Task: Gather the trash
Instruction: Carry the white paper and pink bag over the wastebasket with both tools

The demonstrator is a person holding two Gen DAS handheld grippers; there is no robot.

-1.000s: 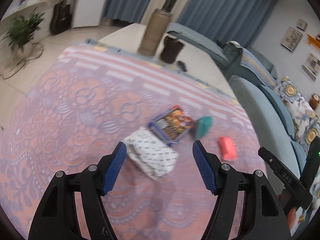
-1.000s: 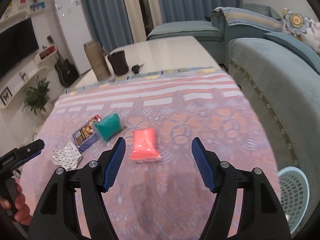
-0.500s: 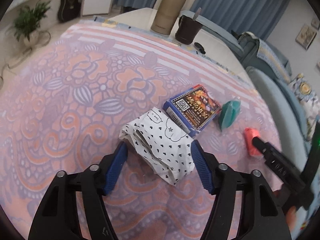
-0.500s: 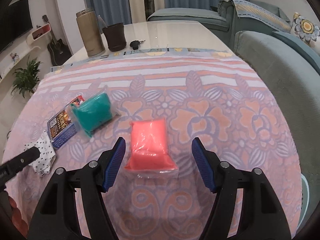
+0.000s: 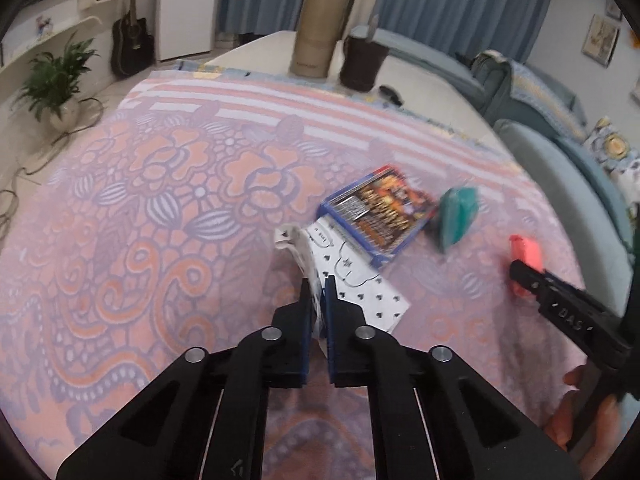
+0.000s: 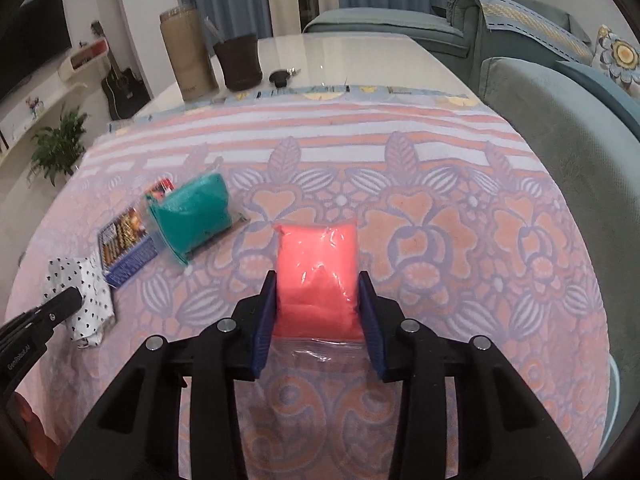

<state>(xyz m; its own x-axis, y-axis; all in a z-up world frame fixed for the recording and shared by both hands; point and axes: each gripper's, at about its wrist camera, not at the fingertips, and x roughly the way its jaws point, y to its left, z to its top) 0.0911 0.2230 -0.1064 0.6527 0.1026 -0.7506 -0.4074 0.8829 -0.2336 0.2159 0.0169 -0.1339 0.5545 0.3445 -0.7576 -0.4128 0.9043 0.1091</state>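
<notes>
My left gripper (image 5: 318,287) is shut on a white paper wrapper with black hearts (image 5: 352,280), which lies on the patterned tablecloth (image 5: 160,200). My right gripper (image 6: 317,280) is shut on a pink plastic packet (image 6: 316,264), squeezing it from both sides on the cloth. A blue snack box (image 5: 380,212) and a teal packet (image 5: 458,212) lie between them. In the right wrist view the teal packet (image 6: 192,212), the box (image 6: 124,248) and the wrapper (image 6: 84,292) sit at the left.
A tan tumbler (image 5: 320,28), a dark brown cup (image 5: 364,60) and a black key fob (image 5: 392,94) stand at the table's far end. A teal sofa (image 6: 560,140) runs along the right. A pale basket rim (image 6: 616,392) shows low right. A plant (image 5: 56,80) stands left.
Both grippers have gone from wide open to shut, the left on the heart-print wrapper and the right on the pink packet. Both moved forward and down to the cloth.
</notes>
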